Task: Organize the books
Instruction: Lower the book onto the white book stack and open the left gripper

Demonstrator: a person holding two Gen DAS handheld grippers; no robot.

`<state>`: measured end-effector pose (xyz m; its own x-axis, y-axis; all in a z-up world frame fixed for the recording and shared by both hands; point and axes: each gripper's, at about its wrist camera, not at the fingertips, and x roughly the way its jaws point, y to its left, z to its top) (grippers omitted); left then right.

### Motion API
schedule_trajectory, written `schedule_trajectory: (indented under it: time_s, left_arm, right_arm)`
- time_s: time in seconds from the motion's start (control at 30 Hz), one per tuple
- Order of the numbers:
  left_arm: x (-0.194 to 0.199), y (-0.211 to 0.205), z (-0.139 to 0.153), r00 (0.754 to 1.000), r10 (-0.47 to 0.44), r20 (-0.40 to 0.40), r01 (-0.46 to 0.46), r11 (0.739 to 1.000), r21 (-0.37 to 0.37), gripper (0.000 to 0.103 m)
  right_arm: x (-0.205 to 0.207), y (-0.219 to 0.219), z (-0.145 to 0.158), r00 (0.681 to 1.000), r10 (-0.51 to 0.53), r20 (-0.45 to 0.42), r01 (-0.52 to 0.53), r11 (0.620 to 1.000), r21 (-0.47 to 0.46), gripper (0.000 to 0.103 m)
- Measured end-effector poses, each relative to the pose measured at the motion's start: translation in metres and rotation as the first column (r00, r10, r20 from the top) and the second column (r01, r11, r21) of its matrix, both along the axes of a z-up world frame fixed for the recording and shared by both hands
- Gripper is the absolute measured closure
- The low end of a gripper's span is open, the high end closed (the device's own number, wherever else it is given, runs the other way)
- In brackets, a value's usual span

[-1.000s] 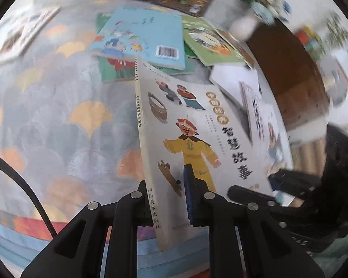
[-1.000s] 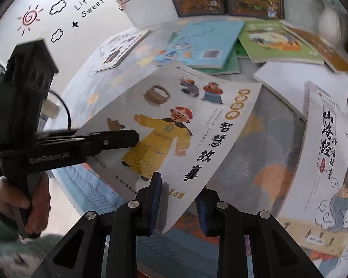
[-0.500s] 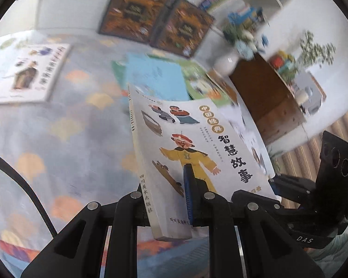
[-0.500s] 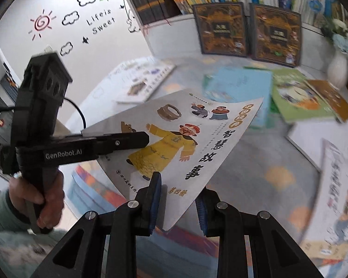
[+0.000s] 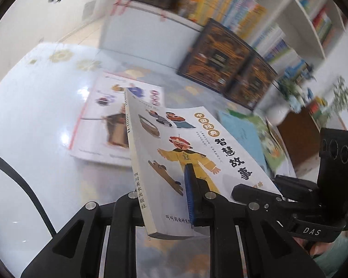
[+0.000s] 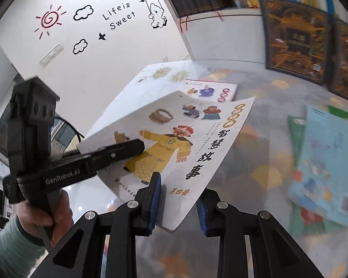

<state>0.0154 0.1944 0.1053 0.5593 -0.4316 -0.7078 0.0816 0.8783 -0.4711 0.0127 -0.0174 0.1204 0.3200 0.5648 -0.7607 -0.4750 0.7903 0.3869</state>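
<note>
Overhead of the patterned tabletop [image 5: 41, 125], a white picture book [image 5: 185, 148] with a yellow-robed figure on its cover is held in the air by both grippers at once. Its lower edge near the spine is clamped by the left gripper [image 5: 167, 199], whose blue-padded finger [image 5: 188, 192] is pressed flat on the cover while the other finger is hidden behind the book. In the right wrist view the same book [image 6: 197, 139] is seen gripped at its lower corner by the right gripper [image 6: 177, 202]; the jaws are closed on the thin cover edge, one blue pad [image 6: 156, 197] lying on the front and the other behind it. The left gripper [image 6: 118, 153] is also seen there from the side, its black finger laid across the cover, and its handle is grasped by a hand [image 6: 46, 217] in a pale green sleeve [image 6: 11, 247].

A second white picture book [image 5: 109, 125] is lying flat on the table behind the held one, partly covered by it in the view. A light blue book [image 6: 324, 162] and green books [image 5: 269, 139] are spread on the table to the right, blurred. Two dark ornate volumes [image 6: 294, 39] are leaned upright against a white cabinet [image 5: 146, 39], and rows of coloured spines are shelved above on a bookshelf [image 5: 248, 7]. A wall [image 6: 104, 23] with sun, cloud and bear decals is visible at the left.
</note>
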Motion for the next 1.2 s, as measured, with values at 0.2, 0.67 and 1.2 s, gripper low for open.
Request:
schedule_trajectory:
  time_s: [0.2, 0.67, 1.2]
  left_arm:
    - [0.043, 0.032, -0.031, 0.999, 0.036, -0.038, -0.037, 0.999, -0.032, 0.087]
    - [0.09, 0.079, -0.073, 0.972, 0.176, -0.153, -0.177, 0.984, 0.009, 0.079]
    - [0.052, 0.068, -0.051, 0.979, 0.154, -0.133, -0.161, 0.986, -0.042, 0.064]
  right_arm:
    - [0.047, 0.04, -0.023, 0.999, -0.011, -0.034, 0.009, 0.999, -0.048, 0.076]
    - [0.112, 0.068, -0.079, 0.985, -0.062, -0.163, 0.046, 0.994, -0.1, 0.075]
    - [0.088, 0.036, -0.079, 0.979, -0.087, -0.185, 0.061, 0.988, -0.141, 0.07]
